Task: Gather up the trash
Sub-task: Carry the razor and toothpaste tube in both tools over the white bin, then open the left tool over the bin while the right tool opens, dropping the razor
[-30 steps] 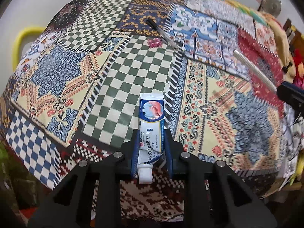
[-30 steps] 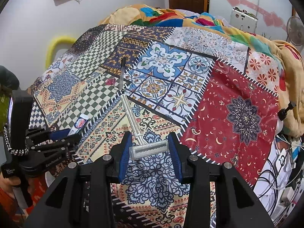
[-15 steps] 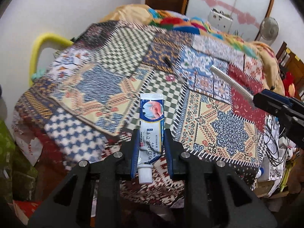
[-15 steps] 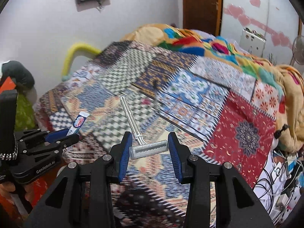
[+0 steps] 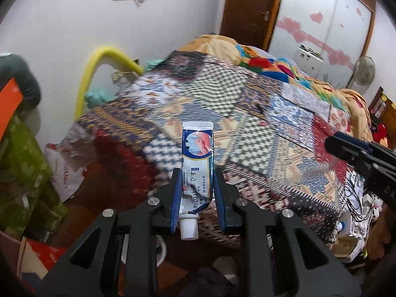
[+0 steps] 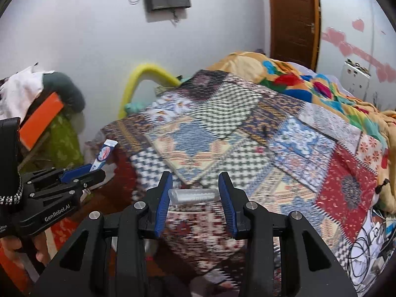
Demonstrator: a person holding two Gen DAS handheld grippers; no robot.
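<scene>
My left gripper (image 5: 197, 173) is shut on a white and blue tube (image 5: 197, 158), cap end towards the camera, held in the air past the bed's left corner. In the right wrist view the same gripper (image 6: 91, 169) and tube (image 6: 105, 152) show at the left, held by a hand (image 6: 14, 250). My right gripper (image 6: 195, 175) has a grey razor's head (image 6: 194, 196) across its blue pads; its jaws are closing, and the handle is not visible. The right gripper's tip (image 5: 346, 146) also enters the left wrist view from the right.
A patchwork quilt (image 5: 247, 99) covers the bed, with a dark pen (image 5: 259, 109) lying on it. A white plastic bag (image 5: 64, 163) hangs by the bed's left corner under a yellow foam hoop (image 5: 99, 69). Cables (image 6: 371, 242) lie at the lower right.
Both grippers have risen and drawn back from the quilt towards the bed's left corner, carrying the tube and the razor. The razor's long handle no longer shows in front of the right jaws.
</scene>
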